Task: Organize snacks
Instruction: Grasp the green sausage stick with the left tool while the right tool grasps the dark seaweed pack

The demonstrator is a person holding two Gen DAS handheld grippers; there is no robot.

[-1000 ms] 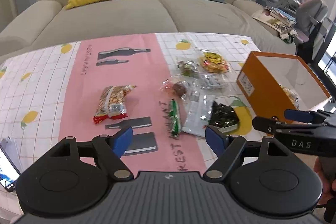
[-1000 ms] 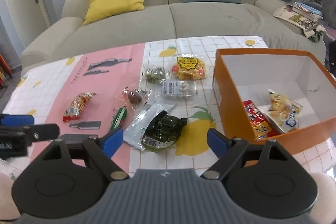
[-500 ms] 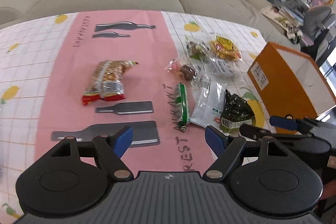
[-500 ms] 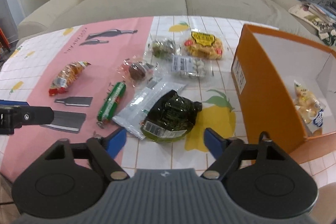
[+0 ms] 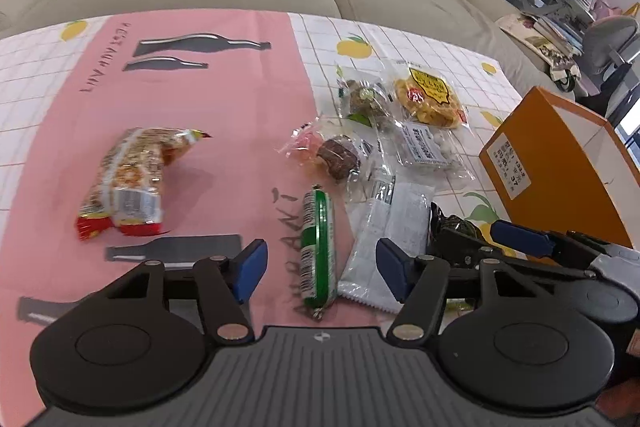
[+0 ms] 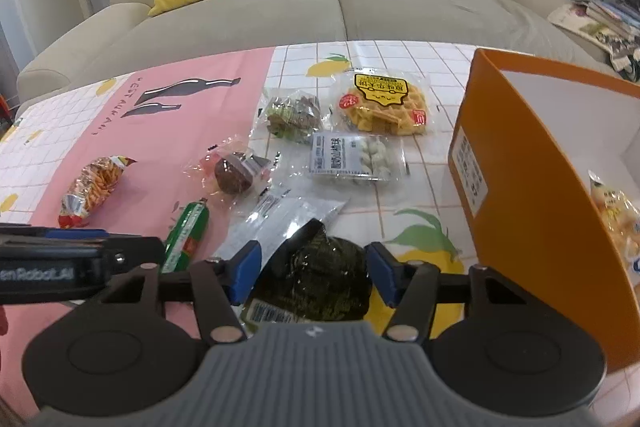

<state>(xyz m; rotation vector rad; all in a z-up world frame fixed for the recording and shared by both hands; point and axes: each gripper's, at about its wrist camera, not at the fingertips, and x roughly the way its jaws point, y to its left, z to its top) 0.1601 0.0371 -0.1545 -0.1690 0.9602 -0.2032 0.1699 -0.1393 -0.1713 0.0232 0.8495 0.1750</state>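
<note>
Several snack packs lie on the tablecloth. My left gripper (image 5: pixel 318 269) is open, low over a green sausage stick (image 5: pixel 319 246), which lies between its jaws. My right gripper (image 6: pixel 308 273) is open, with its jaws on either side of a dark green seaweed pack (image 6: pixel 320 279); it also shows in the left wrist view (image 5: pixel 490 239). An orange box (image 6: pixel 532 211) stands at the right and holds a yellow snack bag (image 6: pixel 616 211). A red-orange snack bag (image 5: pixel 128 179) lies on the pink stripe at the left.
A white flat pack (image 5: pixel 386 231), a brown cake in clear wrap (image 5: pixel 338 155), a yellow waffle pack (image 6: pixel 382 103), a white candy pack (image 6: pixel 354 157) and a nut pack (image 6: pixel 294 115) crowd the middle. A sofa (image 6: pixel 320 11) lies behind the table.
Both grippers moved forward and down toward the table. The left closed in over the green sausage stick; the right closed in around the dark seaweed pack. Both stayed open.
</note>
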